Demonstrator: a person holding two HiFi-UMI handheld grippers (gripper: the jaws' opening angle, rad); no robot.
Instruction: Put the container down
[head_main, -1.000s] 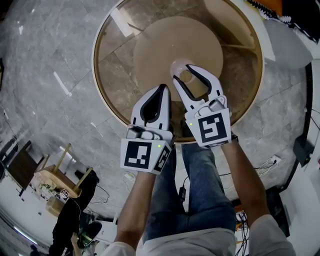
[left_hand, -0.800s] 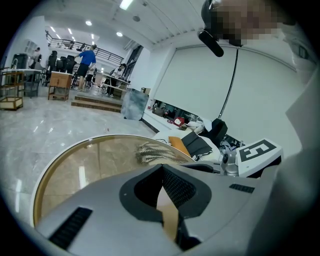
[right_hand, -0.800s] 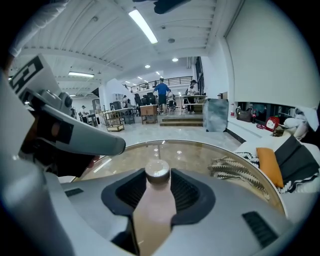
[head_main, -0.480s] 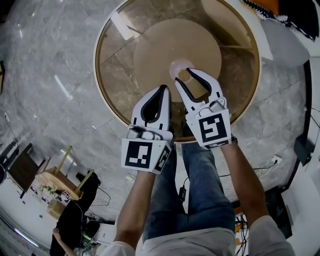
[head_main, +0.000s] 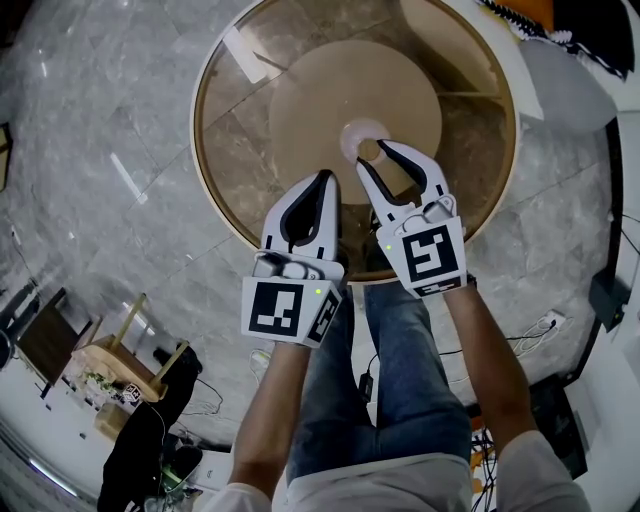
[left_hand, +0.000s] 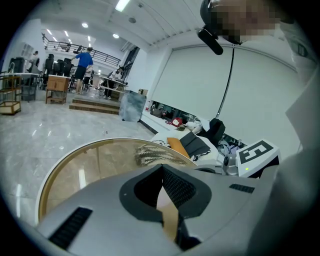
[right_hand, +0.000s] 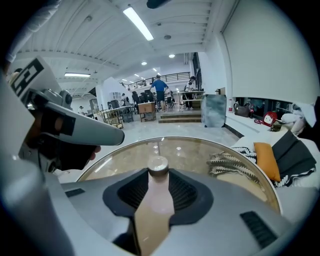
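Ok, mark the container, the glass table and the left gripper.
container (right_hand: 159, 166), right gripper view, its round top.
glass table (head_main: 235, 160), head view, bare glass at left.
left gripper (head_main: 326, 180), head view, between its closed fingertips.

Container (head_main: 358, 135) set on the counter (head_main: 230, 150) at upper centre of the frame, floor (head_main: 90, 150) spread to the left, low stand (head_main: 125, 360) placed at lower left, legs (head_main: 400, 390) seen below the counter's edge

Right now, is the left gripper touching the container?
Apart. The head view shows bare glass tabletop between the left gripper and the container.
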